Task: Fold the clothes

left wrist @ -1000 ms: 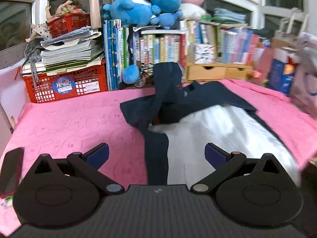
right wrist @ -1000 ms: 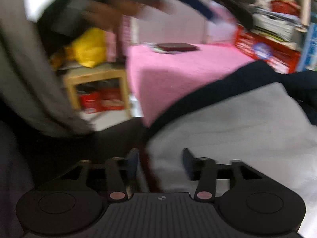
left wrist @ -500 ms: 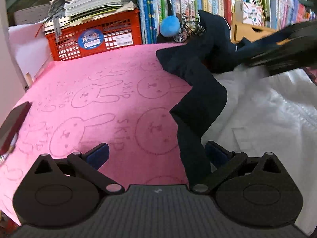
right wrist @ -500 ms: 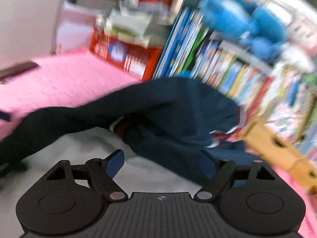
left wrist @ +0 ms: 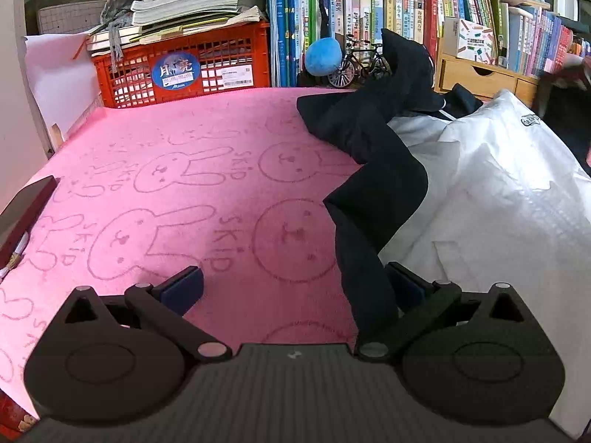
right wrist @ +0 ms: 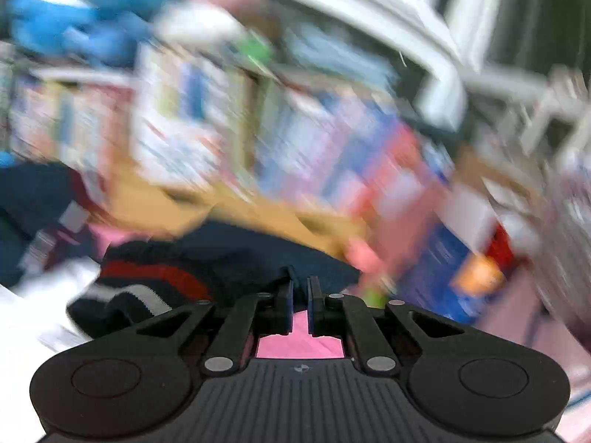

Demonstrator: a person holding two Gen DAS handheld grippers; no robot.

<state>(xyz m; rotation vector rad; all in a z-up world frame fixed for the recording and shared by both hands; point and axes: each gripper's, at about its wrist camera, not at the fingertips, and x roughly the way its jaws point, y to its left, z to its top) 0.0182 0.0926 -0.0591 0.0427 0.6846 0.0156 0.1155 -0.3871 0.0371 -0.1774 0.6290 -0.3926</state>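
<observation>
Clothing for this job is one jacket (left wrist: 480, 192), white in the body with dark navy sleeves, lying on the right part of your pink blanket (left wrist: 177, 170), which carries rabbit outlines and the word SKIP. Your left gripper (left wrist: 293, 284) hovers low over the blanket at the near edge with its jaws spread wide and gripping nothing. A navy sleeve (left wrist: 373, 199) runs from the crumpled dark heap near the back of the blanket down toward you and passes just inside that gripper's right finger (left wrist: 404, 282); you cannot tell from this view whether cloth and pad touch. Bare pink blanket lies beside the left finger (left wrist: 184, 286). Your right gripper (right wrist: 300, 295) appears in a heavily blurred picture; its jaws are closing and stand almost together, with a narrow gap through which pink shows. Navy cloth with a red and white striped cuff (right wrist: 147, 288) lies just ahead of and left of its tips, but you cannot tell whether any fabric is pinched between them. At the back stand a red crate (left wrist: 181, 62) stacked with papers, a row of books (left wrist: 388, 18), a blue ball (left wrist: 324, 56), a small model bicycle (left wrist: 354, 62) and a wooden drawer box (left wrist: 480, 77). A dark flat object (left wrist: 26, 210) rests at the blanket's left edge.
</observation>
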